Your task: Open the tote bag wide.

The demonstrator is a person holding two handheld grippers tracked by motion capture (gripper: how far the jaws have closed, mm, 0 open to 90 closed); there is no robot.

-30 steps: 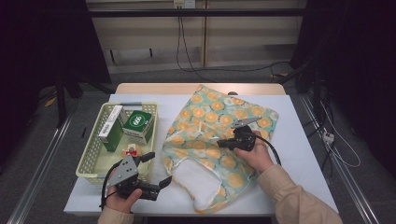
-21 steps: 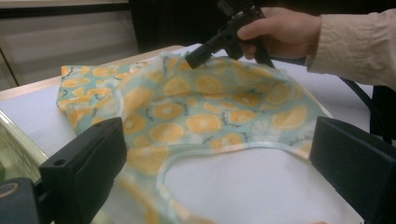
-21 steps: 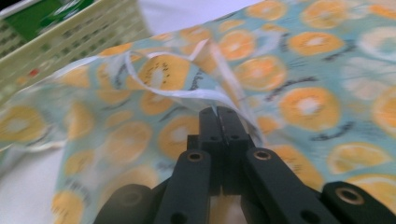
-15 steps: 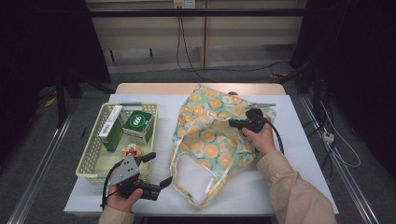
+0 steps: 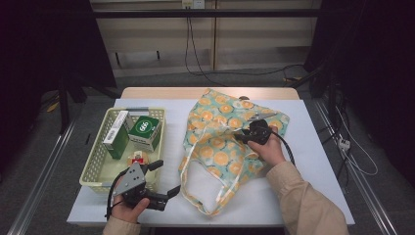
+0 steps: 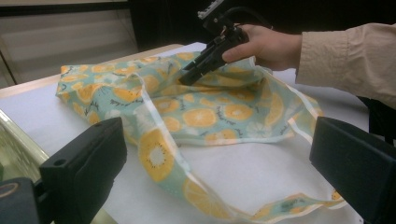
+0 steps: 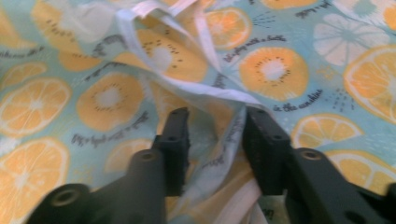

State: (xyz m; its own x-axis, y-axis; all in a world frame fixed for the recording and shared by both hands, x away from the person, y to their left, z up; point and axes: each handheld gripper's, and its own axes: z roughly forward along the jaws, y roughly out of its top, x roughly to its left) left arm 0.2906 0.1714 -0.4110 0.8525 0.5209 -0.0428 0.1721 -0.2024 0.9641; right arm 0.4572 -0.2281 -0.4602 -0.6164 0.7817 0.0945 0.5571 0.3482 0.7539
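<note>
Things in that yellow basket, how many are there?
3: a tall white-and-green box at the far left of the basket, a green box beside it, a small reddish item nearer. More may be hidden.

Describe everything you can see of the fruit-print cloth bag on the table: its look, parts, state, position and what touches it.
The cloth bag is thin, soft fabric, pale turquoise with orange and white citrus slices and small black lettering. It lies flat and rumpled on the white table, right of the basket, its mouth toward the person. Pale-edged handles loop out at the near end. The right claw has just been opening, a fold of cloth between its jaws.
</note>
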